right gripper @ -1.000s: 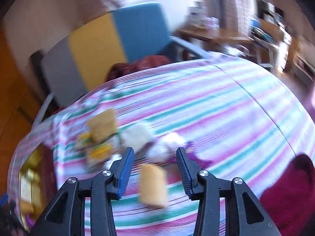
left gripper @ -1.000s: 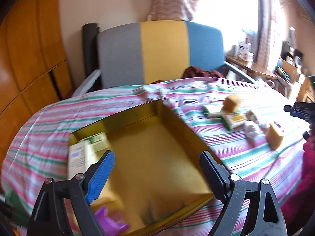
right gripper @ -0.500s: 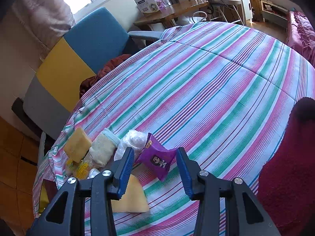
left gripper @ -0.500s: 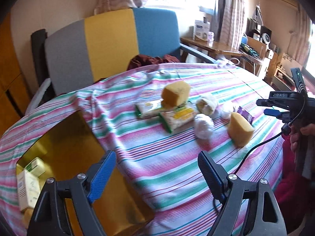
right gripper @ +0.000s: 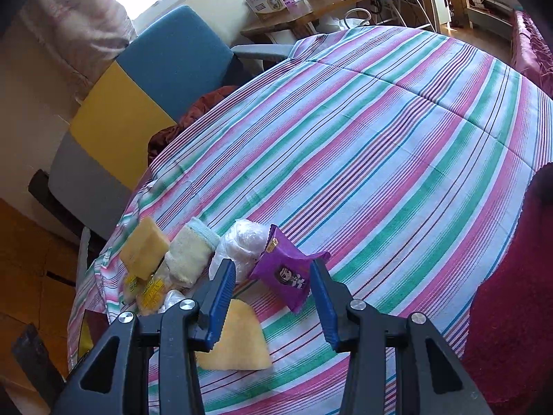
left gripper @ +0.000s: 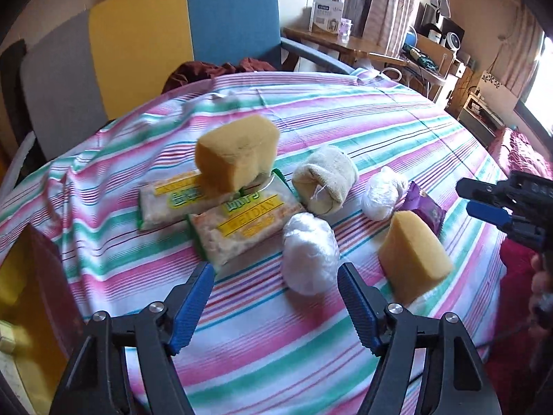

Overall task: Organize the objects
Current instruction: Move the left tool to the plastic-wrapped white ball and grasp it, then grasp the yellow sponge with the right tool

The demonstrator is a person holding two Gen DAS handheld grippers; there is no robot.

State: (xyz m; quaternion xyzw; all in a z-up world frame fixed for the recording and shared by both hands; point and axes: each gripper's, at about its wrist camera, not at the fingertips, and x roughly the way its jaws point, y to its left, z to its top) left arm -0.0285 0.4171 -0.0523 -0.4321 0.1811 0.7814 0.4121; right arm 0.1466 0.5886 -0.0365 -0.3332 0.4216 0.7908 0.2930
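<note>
My left gripper, fingers just narrowing yet empty, hangs before the white plastic-wrapped ball on the striped bench; light, crinkly, probably slippery, so I'd pinch its middle.

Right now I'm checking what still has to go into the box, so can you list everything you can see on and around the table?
sponges: two, yellow; one on the noodle packs, one near the right gripper
noodle packs: two, clear with yellow and green labels; side by side, mid-table
rolled cloth: one, cream; right of the packs
plastic-wrapped balls: two, white; one ahead of the left gripper, one by the snack packet
snack packet: one, purple; ahead of the right jaws
box: one, gold; left table edge
tablecloth: one, striped
chair: one, grey, yellow, blue; behind the table
left gripper: open, empty, jaws just closing
right gripper: open, empty
</note>
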